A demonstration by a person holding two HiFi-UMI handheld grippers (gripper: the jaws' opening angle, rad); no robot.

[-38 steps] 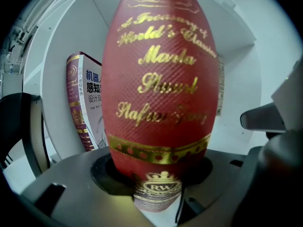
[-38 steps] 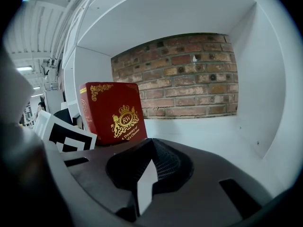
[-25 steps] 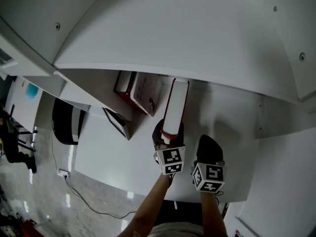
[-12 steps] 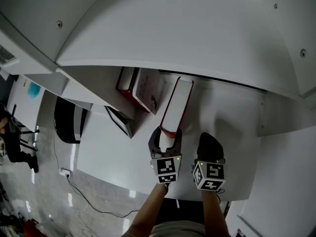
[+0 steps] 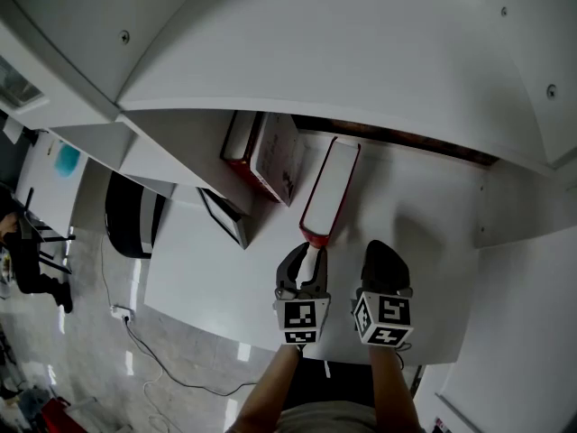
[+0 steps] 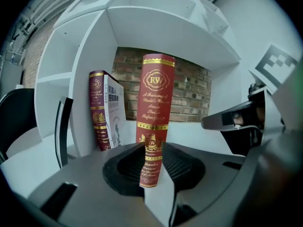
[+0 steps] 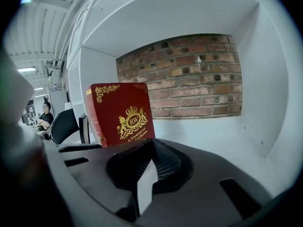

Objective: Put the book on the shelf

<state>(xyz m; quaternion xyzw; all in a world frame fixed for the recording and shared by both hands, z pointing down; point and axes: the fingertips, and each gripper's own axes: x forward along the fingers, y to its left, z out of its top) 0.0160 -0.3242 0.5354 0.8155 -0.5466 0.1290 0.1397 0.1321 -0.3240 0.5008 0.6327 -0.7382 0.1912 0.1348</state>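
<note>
The red book (image 5: 329, 192) stands upright on the white shelf surface (image 5: 415, 215), its gold-printed spine (image 6: 154, 126) facing my left gripper and its cover (image 7: 120, 115) showing in the right gripper view. My left gripper (image 5: 306, 258) sits just short of the spine; its jaws are closing, and the pads (image 6: 125, 162) touch nothing. The spine stands beyond the tips, not between them. To its right, my right gripper (image 5: 383, 258) hovers with its jaws together and empty (image 7: 150, 157).
Two other books (image 5: 266, 156) lean against the white divider (image 6: 87, 79) left of the red one. A thin dark panel (image 5: 224, 216) stands further left, with a black chair (image 5: 126, 215) beyond. A brick wall (image 7: 189, 79) backs the bay, and a shelf board (image 5: 343, 70) runs overhead.
The left gripper let go of the red book, pulled back toward the person, and its jaws narrowed. The book stays standing. The right gripper has hardly moved.
</note>
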